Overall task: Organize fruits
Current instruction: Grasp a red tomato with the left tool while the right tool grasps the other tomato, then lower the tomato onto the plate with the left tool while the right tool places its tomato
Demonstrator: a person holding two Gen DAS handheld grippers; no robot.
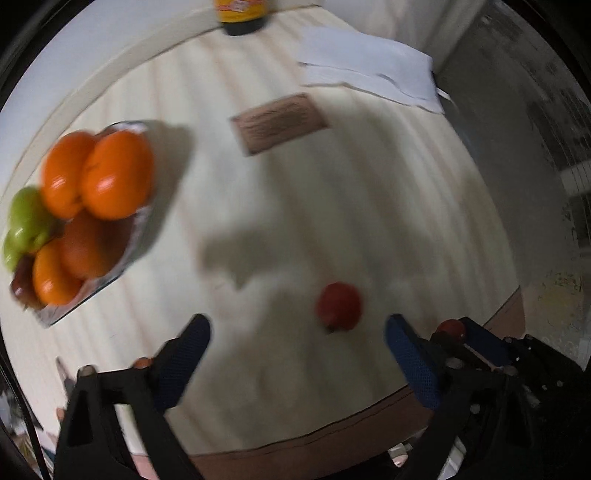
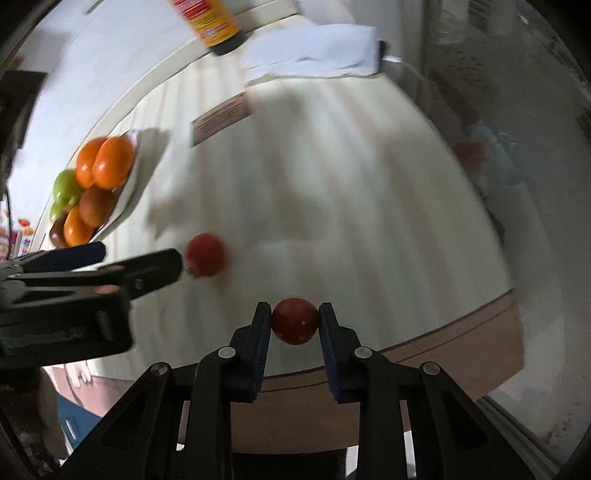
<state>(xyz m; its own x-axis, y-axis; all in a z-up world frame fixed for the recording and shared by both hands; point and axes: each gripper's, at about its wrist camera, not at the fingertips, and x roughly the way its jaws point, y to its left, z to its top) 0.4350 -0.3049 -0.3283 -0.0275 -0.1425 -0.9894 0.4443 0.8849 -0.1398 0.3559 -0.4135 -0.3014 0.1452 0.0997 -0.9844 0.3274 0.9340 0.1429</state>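
A bowl (image 1: 138, 229) at the left holds several oranges (image 1: 114, 173) and a green apple (image 1: 27, 218); it also shows in the right wrist view (image 2: 127, 184). A loose red fruit (image 1: 339, 305) lies on the table, just ahead of my open, empty left gripper (image 1: 295, 332). In the right wrist view this red fruit (image 2: 205, 254) sits by the left gripper's fingertip. My right gripper (image 2: 294, 319) is shut on a second red fruit (image 2: 295, 321), also seen in the left wrist view (image 1: 451, 328), near the table's front edge.
A dark bottle with a yellow label (image 1: 242, 16) stands at the far edge. White folded cloth (image 1: 369, 66) lies at the far right. A brown card (image 1: 280, 123) lies mid-table. The table's brown front edge (image 2: 443, 343) is close.
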